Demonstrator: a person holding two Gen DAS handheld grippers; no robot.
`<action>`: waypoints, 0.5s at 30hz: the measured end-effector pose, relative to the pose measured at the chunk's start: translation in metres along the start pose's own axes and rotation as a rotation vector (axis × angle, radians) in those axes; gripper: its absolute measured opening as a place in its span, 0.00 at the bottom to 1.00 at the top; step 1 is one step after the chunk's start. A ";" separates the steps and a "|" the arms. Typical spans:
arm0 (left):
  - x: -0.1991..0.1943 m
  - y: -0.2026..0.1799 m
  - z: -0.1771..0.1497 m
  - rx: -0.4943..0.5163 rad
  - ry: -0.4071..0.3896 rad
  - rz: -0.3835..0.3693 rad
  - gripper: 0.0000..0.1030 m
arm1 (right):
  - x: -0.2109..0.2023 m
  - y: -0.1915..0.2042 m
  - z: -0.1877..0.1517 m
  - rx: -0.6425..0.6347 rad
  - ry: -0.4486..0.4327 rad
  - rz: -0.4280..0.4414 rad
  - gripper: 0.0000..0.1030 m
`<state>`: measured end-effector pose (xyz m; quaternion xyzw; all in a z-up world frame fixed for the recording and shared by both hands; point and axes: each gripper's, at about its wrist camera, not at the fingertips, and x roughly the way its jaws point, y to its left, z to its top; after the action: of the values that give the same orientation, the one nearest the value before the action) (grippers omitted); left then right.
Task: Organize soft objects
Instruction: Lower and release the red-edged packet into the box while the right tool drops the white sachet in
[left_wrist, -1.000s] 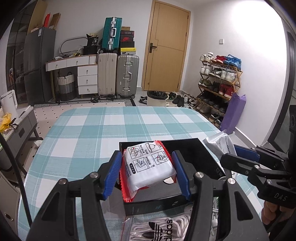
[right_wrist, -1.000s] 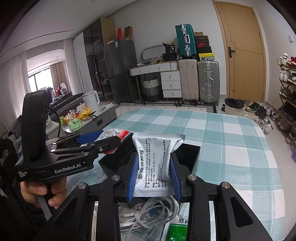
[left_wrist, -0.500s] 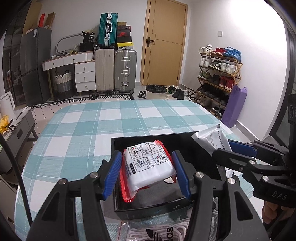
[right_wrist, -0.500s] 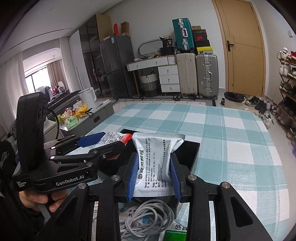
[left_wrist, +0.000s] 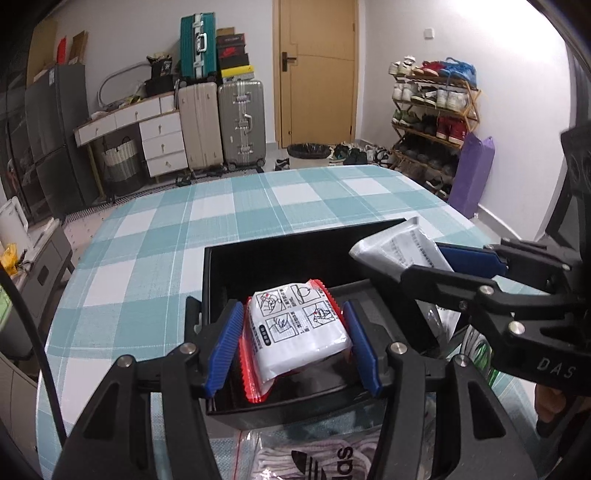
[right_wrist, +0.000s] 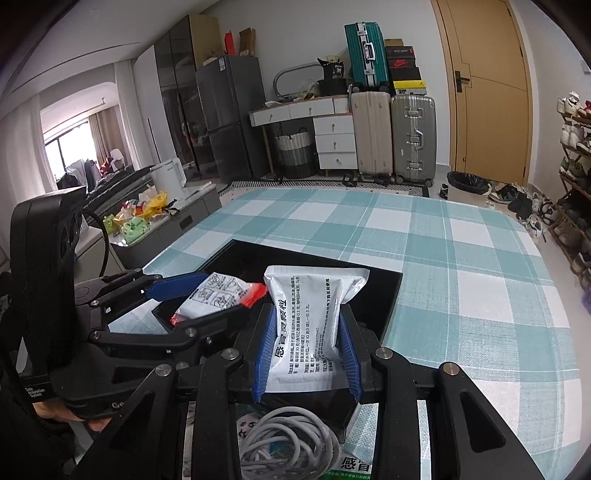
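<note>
Teal-and-white checked tablecloth (left_wrist: 229, 221) covers the table, with suitcases (left_wrist: 240, 125), a wooden door (left_wrist: 317, 70) and a shoe rack (left_wrist: 432, 110) at the far wall. We see a black open box (left_wrist: 295, 258) on the cloth, near edge toward us. Our left gripper (left_wrist: 293, 345) has its blue pads clamped on a white sachet with red crimped edges (left_wrist: 295, 328), held over the box's near left part; from the right wrist view the same sachet (right_wrist: 218, 293) sits over the box's left side. Our right gripper (right_wrist: 306, 354) is squeezed tight on a silver-white medicine pouch with printed text (right_wrist: 314, 314), upright, above the box's near right part; in the left view that pouch (left_wrist: 399, 251) sticks out over the box's right rim. Near us, on the cloth before the box: a clear zip bag of white laces with an Adidas logo (left_wrist: 317, 454), a coil of white cable (right_wrist: 288, 439), and a green-and-white medicine packet (right_wrist: 354, 461) beside it. Whether either pack touches the box floor, we cannot tell.
</note>
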<state>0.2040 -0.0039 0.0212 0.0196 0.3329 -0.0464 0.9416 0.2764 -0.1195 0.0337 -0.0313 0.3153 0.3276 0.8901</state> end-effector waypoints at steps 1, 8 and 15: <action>0.000 -0.002 0.000 0.011 0.005 0.004 0.55 | 0.002 0.000 0.000 -0.004 0.005 -0.001 0.32; 0.000 -0.002 0.001 0.017 0.027 0.000 0.55 | 0.006 -0.002 -0.002 -0.017 0.030 -0.003 0.32; -0.002 -0.001 0.000 0.003 0.047 -0.019 0.54 | 0.006 0.000 -0.002 -0.026 0.051 -0.008 0.32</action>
<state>0.2026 -0.0045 0.0222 0.0190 0.3552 -0.0554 0.9330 0.2786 -0.1163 0.0284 -0.0524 0.3335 0.3270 0.8826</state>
